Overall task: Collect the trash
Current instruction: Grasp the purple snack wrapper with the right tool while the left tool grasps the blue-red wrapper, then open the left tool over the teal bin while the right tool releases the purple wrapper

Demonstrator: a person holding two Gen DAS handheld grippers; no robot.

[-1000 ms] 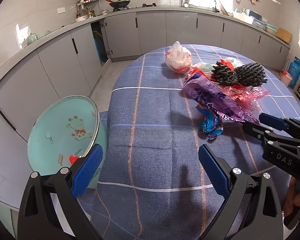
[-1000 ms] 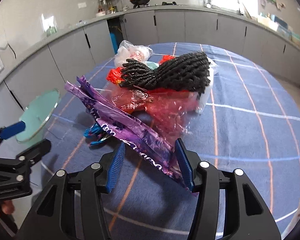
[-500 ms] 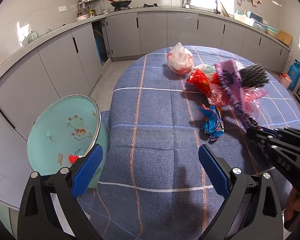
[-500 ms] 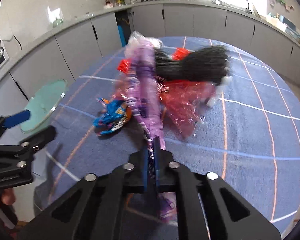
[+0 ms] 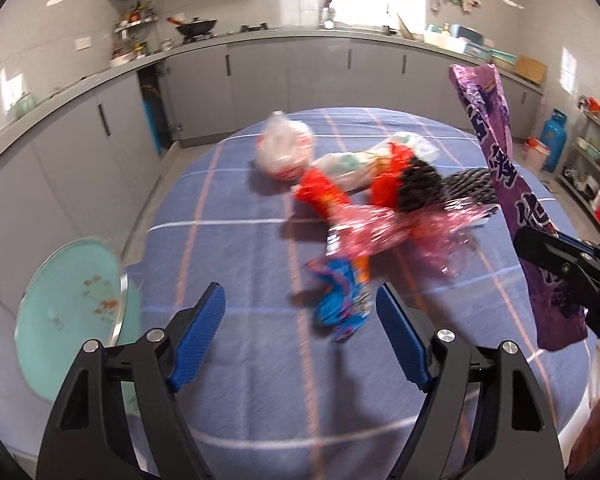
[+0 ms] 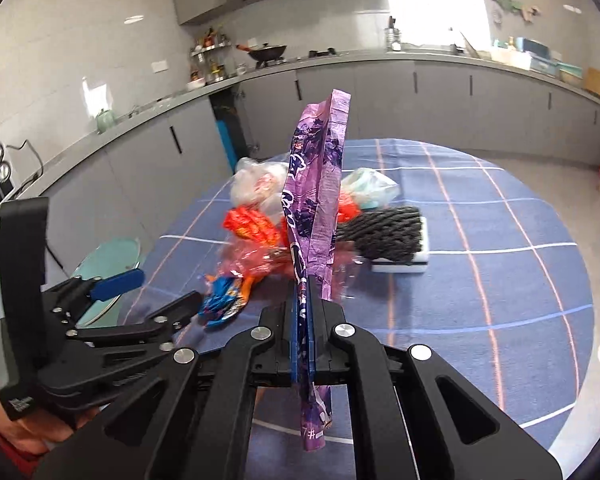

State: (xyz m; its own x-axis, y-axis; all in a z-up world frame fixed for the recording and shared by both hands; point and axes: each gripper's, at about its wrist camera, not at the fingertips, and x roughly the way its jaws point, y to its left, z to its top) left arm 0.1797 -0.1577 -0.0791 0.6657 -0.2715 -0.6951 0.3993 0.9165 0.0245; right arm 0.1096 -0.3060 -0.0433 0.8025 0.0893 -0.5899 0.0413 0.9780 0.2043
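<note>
My right gripper (image 6: 305,320) is shut on a long purple snack wrapper (image 6: 318,208) and holds it upright above the table; the wrapper also shows at the right of the left wrist view (image 5: 500,168). My left gripper (image 5: 300,332) is open and empty, low over the near part of the blue checked tablecloth (image 5: 240,264). A blue crumpled wrapper (image 5: 340,304) lies just ahead of it, between its fingers. Behind lie a pink film wrapper (image 5: 380,228), a red wrapper (image 5: 320,196), a white knotted plastic bag (image 5: 284,152) and a black mesh scrubber (image 6: 388,232).
A pale green round lid or bin top (image 5: 68,312) stands off the table's left edge. Grey kitchen cabinets (image 5: 260,88) run around the back. A blue gas cylinder (image 5: 554,140) stands at far right.
My right gripper closed on the purple wrapper and lifted it off the pile until it stands upright. My left gripper moved forward toward the blue wrapper.
</note>
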